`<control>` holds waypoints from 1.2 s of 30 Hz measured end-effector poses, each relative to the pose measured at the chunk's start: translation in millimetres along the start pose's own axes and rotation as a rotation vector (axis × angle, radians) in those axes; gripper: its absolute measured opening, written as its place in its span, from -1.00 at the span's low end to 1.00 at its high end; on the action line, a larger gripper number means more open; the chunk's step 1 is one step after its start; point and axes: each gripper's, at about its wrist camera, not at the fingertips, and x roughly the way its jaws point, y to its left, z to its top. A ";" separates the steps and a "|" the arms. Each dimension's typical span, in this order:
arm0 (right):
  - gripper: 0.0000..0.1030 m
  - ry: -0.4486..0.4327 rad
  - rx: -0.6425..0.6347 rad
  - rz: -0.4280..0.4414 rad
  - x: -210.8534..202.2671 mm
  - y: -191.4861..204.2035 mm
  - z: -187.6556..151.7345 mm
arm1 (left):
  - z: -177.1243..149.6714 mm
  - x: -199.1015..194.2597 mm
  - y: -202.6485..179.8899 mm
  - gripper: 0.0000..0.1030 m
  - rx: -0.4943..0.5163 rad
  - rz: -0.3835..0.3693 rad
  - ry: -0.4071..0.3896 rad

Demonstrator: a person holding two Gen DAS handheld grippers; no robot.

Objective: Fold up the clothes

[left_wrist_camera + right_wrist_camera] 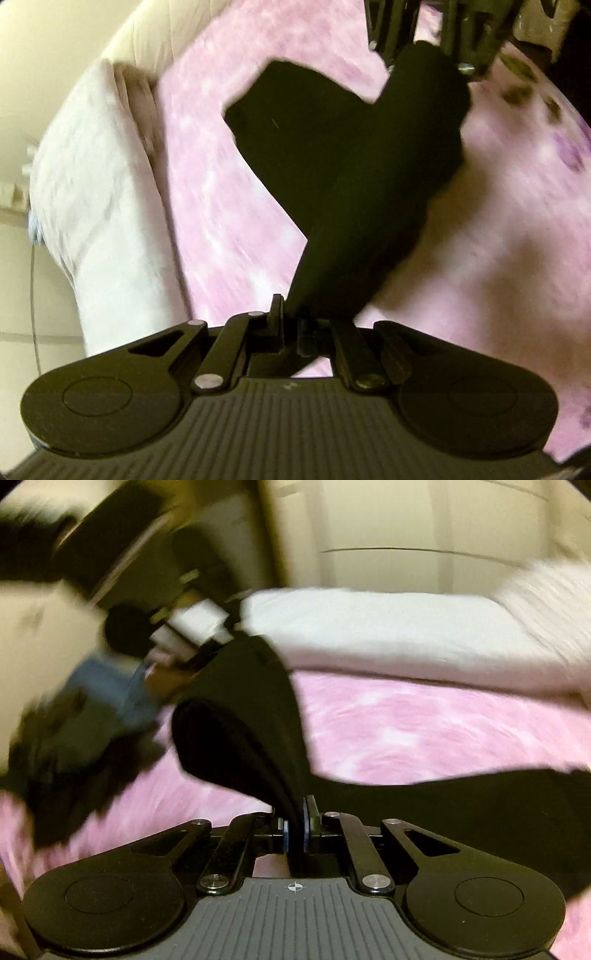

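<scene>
Two hand-held grippers are pinching one black garment (343, 158) that hangs stretched between them above the pink bed cover (229, 206). My left hand-held gripper (291, 317) has its jaws pressed together on a gathered end of the cloth, which rises away from it and widens toward my right hand-held gripper (424, 44) at the top of that view. In the right wrist view, my right hand-held gripper (295, 825) clamps a rolled fold of the garment between its blue-edged pads (307, 823), and the cloth spreads left and right over the cover. Beyond the pink cover lies a white pillow (388, 635) against a pale wall. At the left of that view everything is blurred, so I cannot tell what stands there.
</scene>
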 end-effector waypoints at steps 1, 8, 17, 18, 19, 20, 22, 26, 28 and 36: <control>-0.89 -0.025 0.072 -0.003 -10.9 -29.2 6.2 | 17.8 4.8 15.6 -0.90 0.018 0.007 -0.013; -0.89 -0.119 0.330 -0.090 -46.6 -192.1 10.5 | 152.4 120.7 108.0 -0.87 0.067 0.035 -0.071; -0.53 -0.017 0.765 -0.176 -13.7 -341.6 -68.0 | 193.3 253.9 104.3 -0.33 -0.198 -0.041 -0.014; -0.50 -0.018 0.787 -0.173 -15.0 -345.0 -72.4 | 186.2 254.2 94.9 -0.33 -0.231 -0.058 0.008; -0.45 -0.016 0.804 -0.168 -19.3 -346.3 -76.2 | 178.8 254.5 85.4 -0.33 -0.264 -0.075 0.029; -0.42 -0.016 0.815 -0.176 -25.8 -345.7 -77.1 | 171.5 254.8 76.0 -0.33 -0.298 -0.093 0.051; -0.40 -0.029 0.812 -0.210 -45.7 -342.4 -77.0 | 159.4 256.3 62.5 -0.32 -0.368 -0.118 0.097; -0.17 -0.097 0.685 -0.335 -71.1 -335.1 -55.3 | 133.2 248.3 41.1 -0.31 -0.468 -0.122 0.139; 0.06 -0.098 0.657 -0.348 -67.3 -344.9 -43.9 | 126.3 254.7 50.7 -0.31 -0.526 -0.108 0.125; -0.16 0.044 0.661 -0.317 -26.9 -373.3 -37.2 | 106.7 286.6 104.6 -0.31 -0.792 -0.080 0.028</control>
